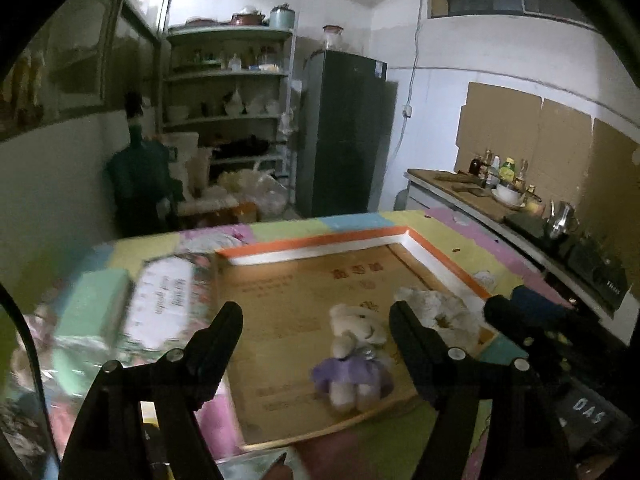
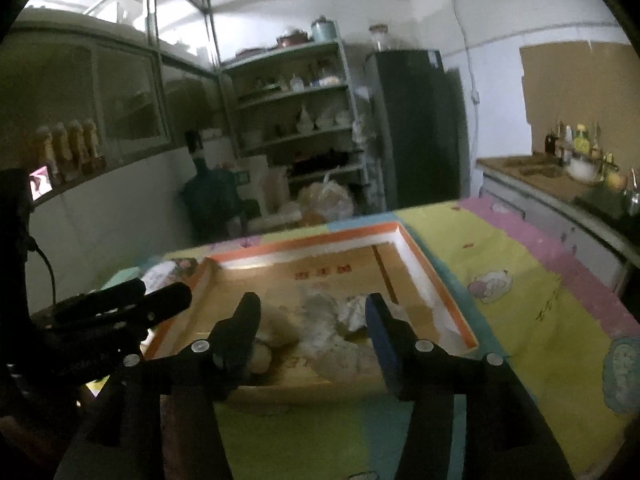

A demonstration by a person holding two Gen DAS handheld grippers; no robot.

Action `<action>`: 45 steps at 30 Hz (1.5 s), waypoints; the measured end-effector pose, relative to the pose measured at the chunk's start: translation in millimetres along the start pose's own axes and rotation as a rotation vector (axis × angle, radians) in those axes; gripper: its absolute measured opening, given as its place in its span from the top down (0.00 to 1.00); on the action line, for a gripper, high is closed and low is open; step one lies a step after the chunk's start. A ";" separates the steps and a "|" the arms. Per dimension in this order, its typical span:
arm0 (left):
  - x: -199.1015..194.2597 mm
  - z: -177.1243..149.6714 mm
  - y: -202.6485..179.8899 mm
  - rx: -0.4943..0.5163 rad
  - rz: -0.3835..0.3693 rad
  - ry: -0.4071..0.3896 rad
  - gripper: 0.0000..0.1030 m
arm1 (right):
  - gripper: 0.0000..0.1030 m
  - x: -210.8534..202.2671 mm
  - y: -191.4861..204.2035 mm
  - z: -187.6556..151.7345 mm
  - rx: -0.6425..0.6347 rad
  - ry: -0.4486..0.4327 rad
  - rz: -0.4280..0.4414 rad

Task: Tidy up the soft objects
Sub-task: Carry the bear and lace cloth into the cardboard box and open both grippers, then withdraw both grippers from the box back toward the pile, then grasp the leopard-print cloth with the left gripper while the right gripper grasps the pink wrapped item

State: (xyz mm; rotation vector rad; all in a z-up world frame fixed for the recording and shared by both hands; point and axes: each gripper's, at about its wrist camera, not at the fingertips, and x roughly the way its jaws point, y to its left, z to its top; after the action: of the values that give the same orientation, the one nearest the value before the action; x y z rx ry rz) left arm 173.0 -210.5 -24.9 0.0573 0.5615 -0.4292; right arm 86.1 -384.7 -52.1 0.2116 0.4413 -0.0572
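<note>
Plush bear [image 1: 354, 356] supine, head away.

The left gripper [image 1: 316, 320] hangs above the shallow box [image 1: 312, 242], fingers [image 1: 224, 320] spread wide with nothing between them. In the box, a small teddy bear [image 1: 354, 356] in a purple skirt lies on the cardboard floor, a white fluffy toy [image 1: 436, 308] just beside it. The right gripper [image 1: 520, 320] pokes in at the right edge.

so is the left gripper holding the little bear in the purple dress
No, the bear lies in the box, and the left gripper stands open, empty, above it.
</note>
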 end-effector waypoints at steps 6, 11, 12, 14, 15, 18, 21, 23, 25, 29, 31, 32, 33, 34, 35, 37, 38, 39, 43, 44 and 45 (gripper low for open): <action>-26.5 -7.9 21.0 0.015 0.026 -0.027 0.06 | 0.33 -22.0 23.7 -4.5 -0.010 -0.051 -0.022; -54.6 -18.6 42.4 0.020 0.070 -0.110 0.05 | 0.30 -31.3 45.9 -10.2 -0.017 -0.074 -0.018; -58.5 -19.7 45.5 0.018 0.072 -0.119 0.05 | 0.30 -32.5 49.7 -11.8 -0.018 -0.075 -0.015; -66.2 -23.2 54.8 0.011 0.086 -0.124 0.05 | 0.30 -33.4 59.2 -13.6 -0.023 -0.077 -0.006; -69.2 -24.7 59.4 0.006 0.096 -0.127 0.05 | 0.30 -33.6 62.6 -14.3 -0.024 -0.078 -0.003; -81.2 -31.4 73.6 -0.010 0.148 -0.158 0.05 | 0.30 -34.1 77.1 -16.9 -0.032 -0.076 0.013; -91.3 -36.9 89.5 -0.029 0.173 -0.169 0.05 | 0.30 -33.4 91.4 -18.2 -0.040 -0.070 0.023; -97.3 -39.5 100.7 -0.054 0.188 -0.172 0.05 | 0.30 -33.7 100.1 -18.5 -0.045 -0.067 0.031; -104.5 -42.6 114.5 -0.086 0.204 -0.177 0.05 | 0.30 -33.8 105.4 -18.9 -0.048 -0.068 0.038; -119.7 -49.8 141.4 -0.137 0.212 -0.186 0.05 | 0.30 -32.2 122.9 -21.2 -0.054 -0.059 0.063; -126.4 -53.7 151.5 -0.154 0.234 -0.197 0.05 | 0.30 -30.8 130.7 -21.4 -0.062 -0.053 0.076; -130.2 -55.9 157.8 -0.161 0.246 -0.200 0.05 | 0.30 -29.9 137.3 -22.3 -0.068 -0.048 0.084; -132.0 -56.4 162.5 -0.165 0.253 -0.201 0.05 | 0.30 -28.7 140.0 -22.6 -0.072 -0.046 0.090; -134.4 -57.1 166.8 -0.169 0.262 -0.200 0.05 | 0.30 -27.6 144.2 -23.2 -0.076 -0.041 0.097; -136.5 -59.1 171.3 -0.173 0.270 -0.198 0.05 | 0.30 -26.2 149.6 -24.3 -0.081 -0.035 0.105; -141.0 -63.4 182.8 -0.188 0.280 -0.195 0.05 | 0.30 -23.1 159.2 -26.3 -0.089 -0.024 0.120; -143.2 -65.5 187.9 -0.197 0.282 -0.194 0.05 | 0.30 -21.9 162.8 -27.6 -0.093 -0.018 0.127; -145.4 -67.8 193.3 -0.206 0.284 -0.193 0.05 | 0.30 -21.2 166.9 -28.6 -0.097 -0.014 0.132; -154.6 -79.9 210.3 -0.218 0.301 -0.188 0.05 | 0.30 -15.6 182.5 -32.6 -0.114 0.007 0.151; -156.3 -83.9 215.8 -0.218 0.293 -0.182 0.05 | 0.30 -14.2 187.1 -33.9 -0.119 0.013 0.156; -157.1 -86.5 218.7 -0.218 0.287 -0.176 0.05 | 0.30 -12.5 191.6 -35.2 -0.123 0.020 0.162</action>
State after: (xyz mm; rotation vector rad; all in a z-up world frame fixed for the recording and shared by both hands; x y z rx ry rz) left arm 99.5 62.6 -29.1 -0.1077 0.4160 -0.0905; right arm 79.4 -189.9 -41.3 0.1262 0.4448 0.1304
